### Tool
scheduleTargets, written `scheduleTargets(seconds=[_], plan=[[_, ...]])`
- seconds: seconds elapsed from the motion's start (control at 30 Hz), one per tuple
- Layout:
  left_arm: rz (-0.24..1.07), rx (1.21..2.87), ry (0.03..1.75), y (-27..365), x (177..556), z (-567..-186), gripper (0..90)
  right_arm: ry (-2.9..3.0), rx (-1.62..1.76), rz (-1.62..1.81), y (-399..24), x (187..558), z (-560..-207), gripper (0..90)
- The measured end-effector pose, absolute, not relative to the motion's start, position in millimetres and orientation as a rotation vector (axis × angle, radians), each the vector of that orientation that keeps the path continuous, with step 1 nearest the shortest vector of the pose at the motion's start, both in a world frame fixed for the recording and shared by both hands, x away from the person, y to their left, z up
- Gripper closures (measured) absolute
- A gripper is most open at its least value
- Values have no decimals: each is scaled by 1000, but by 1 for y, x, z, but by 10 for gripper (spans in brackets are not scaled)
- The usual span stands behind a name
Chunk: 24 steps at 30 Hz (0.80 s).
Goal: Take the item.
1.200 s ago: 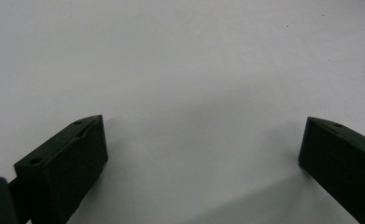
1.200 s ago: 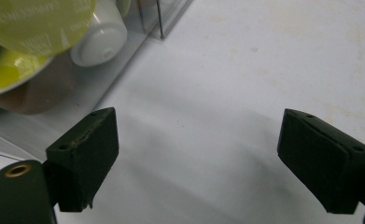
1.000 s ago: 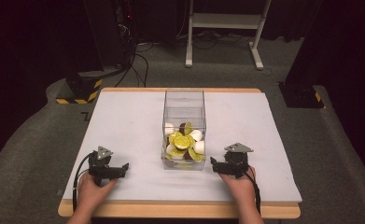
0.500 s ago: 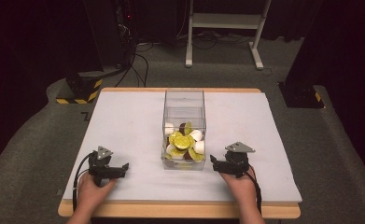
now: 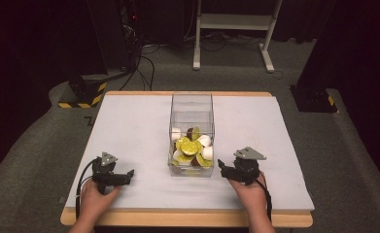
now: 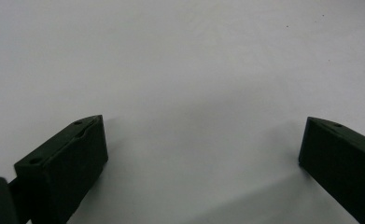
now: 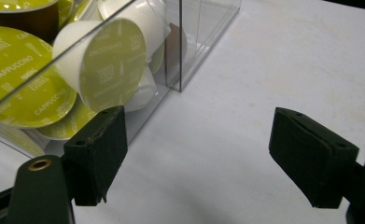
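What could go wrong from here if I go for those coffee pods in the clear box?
The right tool sits close beside the clear box; its open jaws could bump the wall and slide the box. The coffee pods are piled loosely at tilted angles, so one might slip when gripped. The box is tall and narrow, leaving little room for open jaws.

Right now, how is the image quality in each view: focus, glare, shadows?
High view: table evenly lit, surroundings dark, picture somewhat soft. Left gripper view: bare white surface, soft shadows under the fingers. Right gripper view: box wall shows faint reflections, capsules sharp enough to read CAPPUCCINO, fingers slightly blurred.
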<state>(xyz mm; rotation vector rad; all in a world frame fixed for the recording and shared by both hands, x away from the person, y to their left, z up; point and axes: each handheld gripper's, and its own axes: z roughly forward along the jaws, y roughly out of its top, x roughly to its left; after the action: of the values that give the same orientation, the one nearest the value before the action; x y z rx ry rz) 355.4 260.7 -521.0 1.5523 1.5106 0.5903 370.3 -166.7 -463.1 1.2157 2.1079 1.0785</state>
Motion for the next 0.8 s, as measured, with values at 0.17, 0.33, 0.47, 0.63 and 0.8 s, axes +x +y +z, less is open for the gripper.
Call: scheduleTargets(seconds=[0.17, 0.33, 0.47, 0.63, 0.8], plan=[[590, 1553, 1511, 261, 355, -521, 13, 2097, 1192, 1083, -164, 369, -460, 195], [590, 1552, 1511, 261, 355, -521, 13, 2086, 1189, 1100, -163, 367, -457, 196], [590, 1553, 1511, 261, 355, -521, 13, 2060, 1186, 1119, -164, 365, -453, 191], [590, 1552, 1511, 261, 355, -521, 13, 2032, 1177, 1136, -165, 363, -448, 190], [590, 1552, 1511, 261, 355, -521, 13, 2016, 1174, 1148, -166, 362, -446, 190]])
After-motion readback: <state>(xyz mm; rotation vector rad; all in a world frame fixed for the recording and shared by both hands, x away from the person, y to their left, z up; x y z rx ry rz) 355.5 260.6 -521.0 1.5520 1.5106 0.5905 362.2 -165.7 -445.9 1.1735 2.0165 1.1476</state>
